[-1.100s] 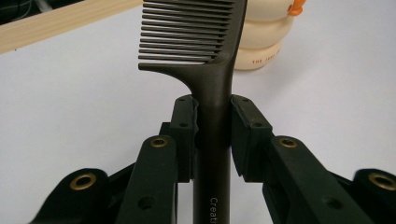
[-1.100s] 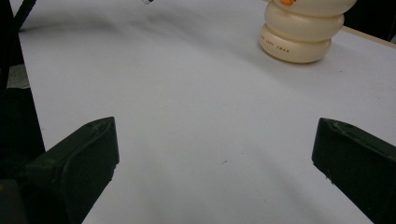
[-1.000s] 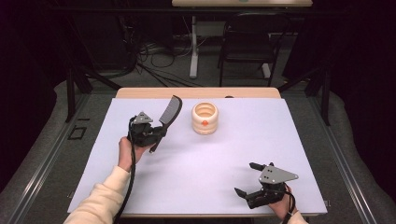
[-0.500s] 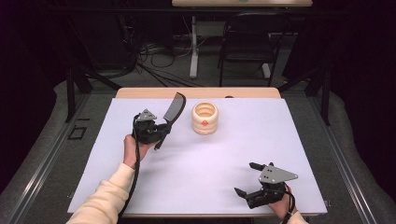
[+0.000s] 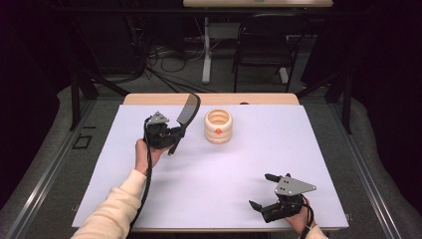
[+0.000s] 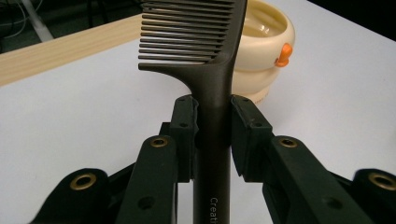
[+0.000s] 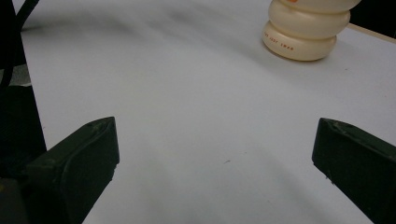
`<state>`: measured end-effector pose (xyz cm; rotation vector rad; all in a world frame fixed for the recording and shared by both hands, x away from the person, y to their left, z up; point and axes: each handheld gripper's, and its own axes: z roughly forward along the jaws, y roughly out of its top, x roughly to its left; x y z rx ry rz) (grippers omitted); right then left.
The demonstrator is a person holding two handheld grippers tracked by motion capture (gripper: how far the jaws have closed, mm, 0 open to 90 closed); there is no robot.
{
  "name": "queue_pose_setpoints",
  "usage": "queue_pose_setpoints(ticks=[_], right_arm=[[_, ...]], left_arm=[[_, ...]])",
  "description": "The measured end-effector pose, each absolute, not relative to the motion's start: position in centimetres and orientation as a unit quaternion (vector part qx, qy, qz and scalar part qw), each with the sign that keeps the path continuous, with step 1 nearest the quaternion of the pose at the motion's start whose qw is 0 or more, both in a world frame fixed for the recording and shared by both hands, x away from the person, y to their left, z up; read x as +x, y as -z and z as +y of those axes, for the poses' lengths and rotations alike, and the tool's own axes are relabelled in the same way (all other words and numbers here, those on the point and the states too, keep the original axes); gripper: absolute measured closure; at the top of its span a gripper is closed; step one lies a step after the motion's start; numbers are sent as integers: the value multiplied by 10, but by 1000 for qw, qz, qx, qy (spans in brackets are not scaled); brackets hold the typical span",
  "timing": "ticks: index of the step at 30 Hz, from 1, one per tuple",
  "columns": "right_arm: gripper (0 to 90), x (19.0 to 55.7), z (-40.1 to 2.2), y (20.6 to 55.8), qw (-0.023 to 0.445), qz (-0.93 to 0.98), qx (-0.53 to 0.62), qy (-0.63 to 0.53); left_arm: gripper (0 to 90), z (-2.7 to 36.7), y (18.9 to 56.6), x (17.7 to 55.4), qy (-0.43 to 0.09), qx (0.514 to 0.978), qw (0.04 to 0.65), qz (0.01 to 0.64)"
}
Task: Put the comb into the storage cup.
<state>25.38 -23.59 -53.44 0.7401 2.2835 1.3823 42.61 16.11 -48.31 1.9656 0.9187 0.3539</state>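
One black comb is clamped by its handle in my left hand-held gripper, beside one cream ribbed cup on the white tabletop. My right hand-held gripper gapes wide near the front edge.

A: Comb?
B: Dark matt plastic, smooth, showing a faint sheen.
A: Holder at one o'clock?
B: Cream plastic, glossy, catching light.
A: Table?
B: Matt white sheet lying smooth; bare wood edging showing at twelve o'clock.
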Motion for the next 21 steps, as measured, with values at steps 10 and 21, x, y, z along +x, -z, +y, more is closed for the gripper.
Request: queue_pose_setpoints(ticks=[10, 21], right_arm=[[3, 254, -236, 534, 185, 810, 264, -490], [4, 254, -236, 535, 186, 810, 266, -489]], left_arm=[[723, 156, 477, 431, -150, 792, 462, 369], [723, 150, 469, 437, -156, 793, 464, 364]])
